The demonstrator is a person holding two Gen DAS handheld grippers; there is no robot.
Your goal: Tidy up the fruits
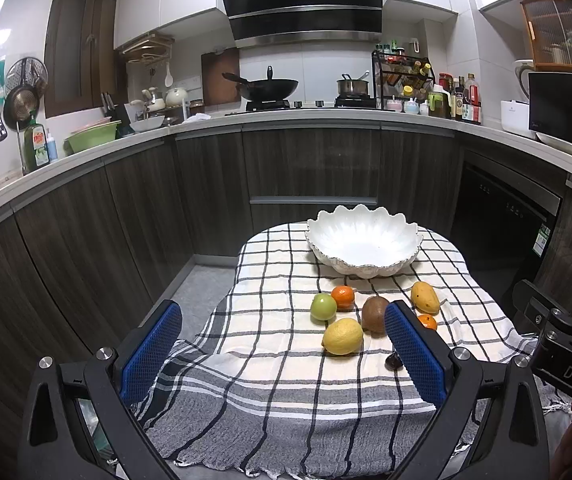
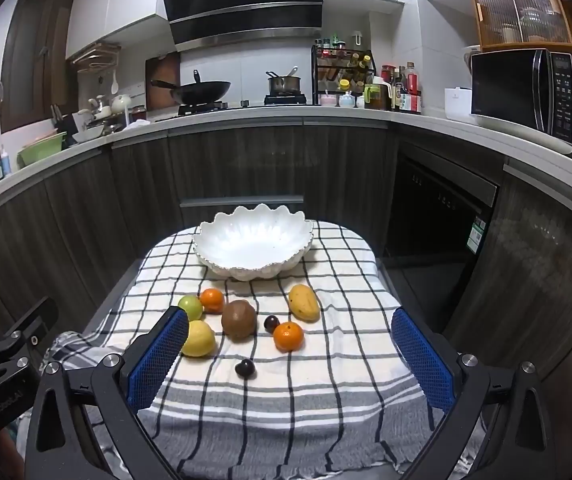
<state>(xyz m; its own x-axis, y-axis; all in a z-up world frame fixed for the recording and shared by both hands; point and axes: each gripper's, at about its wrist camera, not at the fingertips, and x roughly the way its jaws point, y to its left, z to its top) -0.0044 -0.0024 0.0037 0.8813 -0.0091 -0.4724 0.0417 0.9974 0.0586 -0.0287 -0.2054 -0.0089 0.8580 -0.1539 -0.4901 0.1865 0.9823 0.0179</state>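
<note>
An empty white scalloped bowl point(image 1: 366, 226) point(image 2: 254, 226) stands at the far end of a checked cloth point(image 1: 277, 376) point(image 2: 286, 400). In front of it lie a lemon point(image 1: 343, 336) point(image 2: 199, 338), green apple point(image 1: 323, 307) point(image 2: 190, 307), two oranges point(image 1: 342, 297) point(image 2: 288, 336), a kiwi point(image 1: 374, 313) point(image 2: 238, 318), a mango point(image 1: 425, 297) point(image 2: 304, 302) and two dark plums point(image 2: 245, 368) point(image 2: 271, 322). My left gripper point(image 1: 283, 346) and my right gripper point(image 2: 290, 346) are both open and empty, hovering above the near part of the cloth, short of the fruits.
The table stands in a kitchen with dark cabinets point(image 1: 310, 164) behind and to both sides. The counter holds a wok point(image 1: 265, 88), a pot point(image 1: 353, 86), bottles point(image 1: 462, 98) and a microwave point(image 2: 526, 88). The right gripper's body point(image 1: 566, 344) shows at the left wrist view's right edge.
</note>
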